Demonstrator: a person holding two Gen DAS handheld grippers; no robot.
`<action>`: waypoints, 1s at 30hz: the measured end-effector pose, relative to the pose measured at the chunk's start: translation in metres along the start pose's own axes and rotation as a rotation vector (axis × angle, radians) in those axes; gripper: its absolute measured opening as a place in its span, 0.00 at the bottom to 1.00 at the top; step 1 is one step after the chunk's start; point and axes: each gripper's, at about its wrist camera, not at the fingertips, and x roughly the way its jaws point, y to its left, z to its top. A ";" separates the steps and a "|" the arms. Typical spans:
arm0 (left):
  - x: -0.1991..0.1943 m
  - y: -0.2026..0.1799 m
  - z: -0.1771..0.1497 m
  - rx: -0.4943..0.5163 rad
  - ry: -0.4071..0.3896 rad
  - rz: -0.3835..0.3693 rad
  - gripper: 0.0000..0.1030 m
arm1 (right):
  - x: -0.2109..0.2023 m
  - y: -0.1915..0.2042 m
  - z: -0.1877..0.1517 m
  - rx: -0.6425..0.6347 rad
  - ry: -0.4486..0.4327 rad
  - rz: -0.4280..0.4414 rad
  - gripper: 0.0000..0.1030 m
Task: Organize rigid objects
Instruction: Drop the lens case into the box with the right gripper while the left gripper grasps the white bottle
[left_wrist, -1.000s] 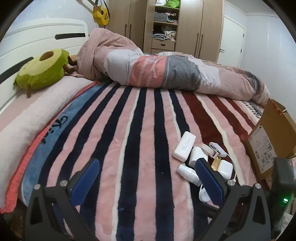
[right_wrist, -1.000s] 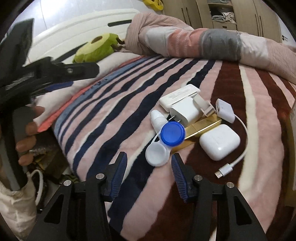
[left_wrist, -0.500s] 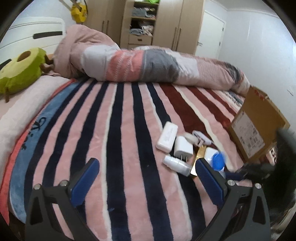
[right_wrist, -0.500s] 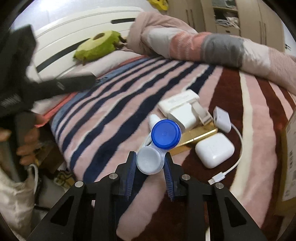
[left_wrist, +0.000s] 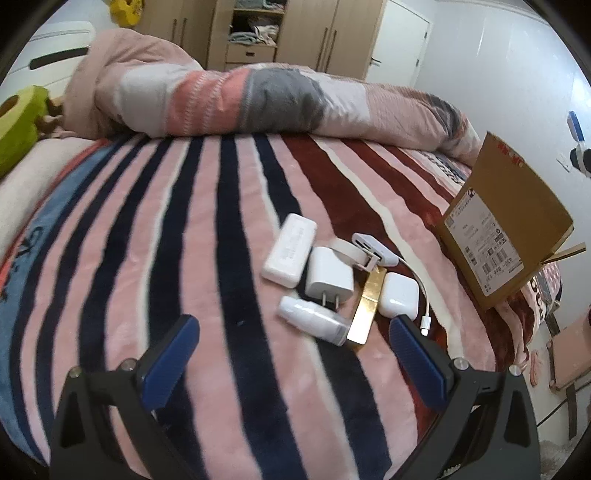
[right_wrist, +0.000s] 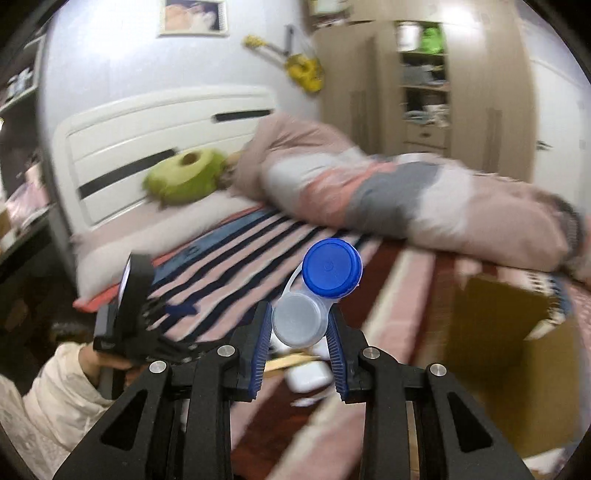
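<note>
- My right gripper (right_wrist: 298, 334) has its blue-padded jaws clamped on the contact lens case with one blue cap and one white cap (right_wrist: 317, 291); the white-capped end sits right between the pads and the blue-capped end pokes out above and past the fingertips, tilted up to the right.
- The case is up in the air, clear of the pink, navy and maroon striped fleece blanket (right_wrist: 236, 266); that view is pretty smeared, so don't ask me for fine detail.
- Below the jaws in that view I can make out the white rounded earbud case (right_wrist: 308, 376), and the open brown cardboard box (right_wrist: 506, 354) sits off to the right.
- My left gripper (left_wrist: 293, 354) has its jaws wide apart with nothing between them, hanging low over the near edge of the blanket.
- Ahead of it lies the leftover pile on the blanket: a white rectangular power bank (left_wrist: 290, 254), touching a white wall charger with two prongs (left_wrist: 330, 275) beside it, a small white dropper bottle (left_wrist: 314, 319) lying on its side nearer me, a flat gold bar-shaped box (left_wrist: 367, 306), and the earbud case just inside the right fingertip.
- A white adapter hub with a thin cable (left_wrist: 375, 251) sits at the far side of the pile, its cable curling round the earbud case.
- In the left view the cardboard box stands at the right, well apart from the pile.
</note>
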 end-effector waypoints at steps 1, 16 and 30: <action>0.007 -0.001 0.002 0.000 0.014 -0.004 0.99 | -0.004 -0.007 0.001 -0.009 0.010 -0.053 0.25; 0.066 -0.007 0.007 0.131 0.147 -0.061 0.68 | 0.004 -0.076 -0.022 0.091 0.073 -0.135 0.63; 0.078 0.001 0.014 0.177 0.159 -0.114 0.79 | 0.004 -0.065 -0.018 0.108 0.031 -0.088 0.63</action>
